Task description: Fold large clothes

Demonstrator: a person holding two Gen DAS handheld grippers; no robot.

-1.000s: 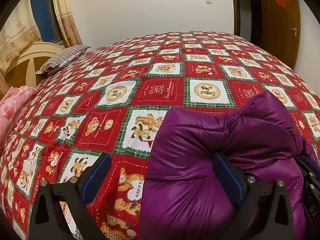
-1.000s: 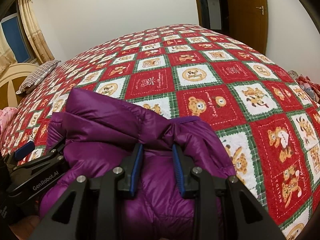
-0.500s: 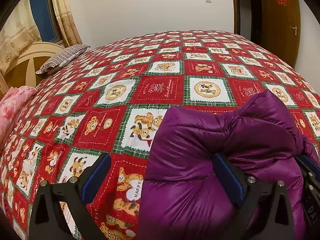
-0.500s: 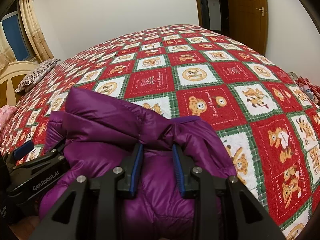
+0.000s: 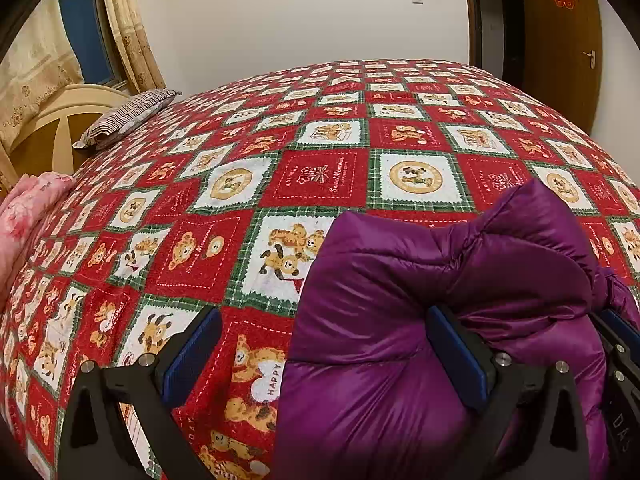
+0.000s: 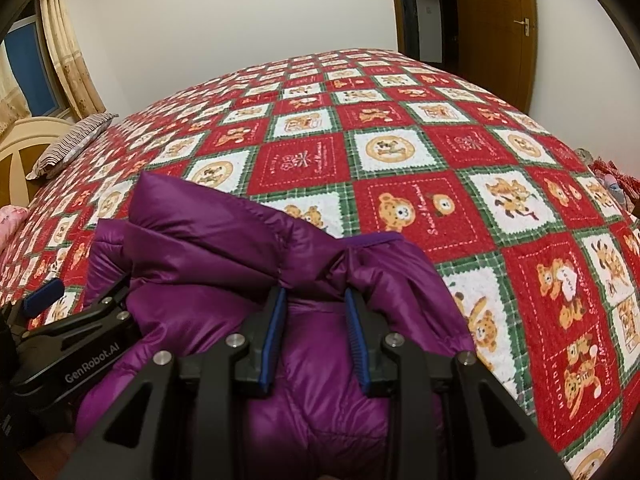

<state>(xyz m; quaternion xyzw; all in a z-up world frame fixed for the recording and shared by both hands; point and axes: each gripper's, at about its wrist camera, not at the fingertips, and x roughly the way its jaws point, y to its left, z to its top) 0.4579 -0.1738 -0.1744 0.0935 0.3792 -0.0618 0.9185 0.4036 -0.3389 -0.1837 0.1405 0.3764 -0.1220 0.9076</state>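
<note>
A bunched purple puffer jacket [image 5: 460,280] lies on the near part of the bed and also shows in the right wrist view [image 6: 224,256]. My left gripper [image 5: 324,344] is open wide; its right finger presses into the jacket's left edge and its left finger is over the bedspread. It also shows at the left of the right wrist view [image 6: 72,320]. My right gripper [image 6: 314,328] is shut on a fold of the jacket, fabric pinched between the blue pads.
The red, white and green bear-patterned bedspread [image 5: 320,176] covers the whole bed. A striped pillow [image 5: 124,118] and a pink quilt [image 5: 28,208] lie at the left by the headboard. A wooden door [image 6: 496,24] stands at the far right.
Both views have tilted slightly; the grippers and jacket hold the same relation. No grip changed.
</note>
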